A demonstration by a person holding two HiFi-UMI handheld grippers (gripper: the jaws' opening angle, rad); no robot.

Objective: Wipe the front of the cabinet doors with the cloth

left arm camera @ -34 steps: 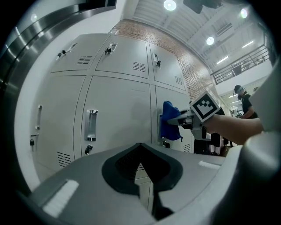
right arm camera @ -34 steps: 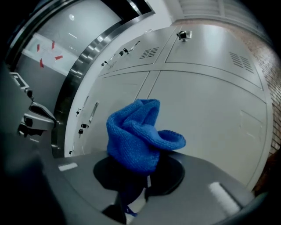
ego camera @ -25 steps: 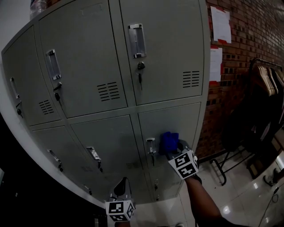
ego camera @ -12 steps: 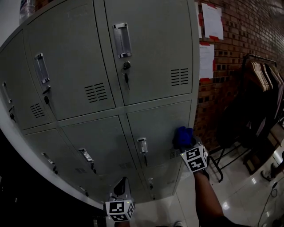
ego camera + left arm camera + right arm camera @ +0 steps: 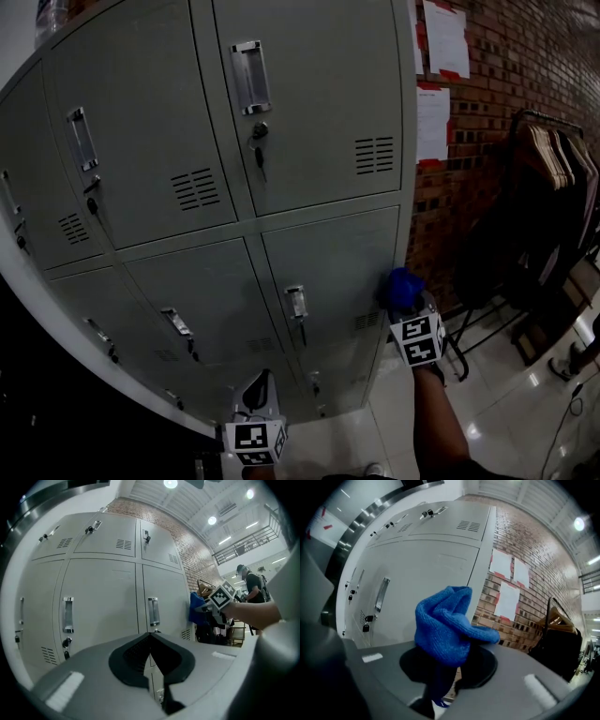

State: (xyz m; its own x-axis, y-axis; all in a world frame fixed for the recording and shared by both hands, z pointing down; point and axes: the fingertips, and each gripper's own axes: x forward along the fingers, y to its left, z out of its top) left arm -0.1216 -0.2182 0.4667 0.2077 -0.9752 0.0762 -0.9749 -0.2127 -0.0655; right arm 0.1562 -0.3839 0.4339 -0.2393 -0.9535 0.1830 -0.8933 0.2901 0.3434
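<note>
Paper sheets [image 5: 433, 122] are hanging on a brick wall [image 5: 525, 56]. A clothes rack [image 5: 562, 164] is standing on a glossy floor [image 5: 506, 405].

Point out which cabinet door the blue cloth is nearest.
The rightmost door just below the top row; the cloth in the right gripper is by its right edge.

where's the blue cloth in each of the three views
Head view: the blue cloth is right of centre, at the cabinet's right edge, above a marker cube.
Left gripper view: the cloth is right of centre, beside that cube.
Right gripper view: the cloth is at centre, clamped in the right gripper.
Shared landmark: the brick wall right of the cabinet.
</note>
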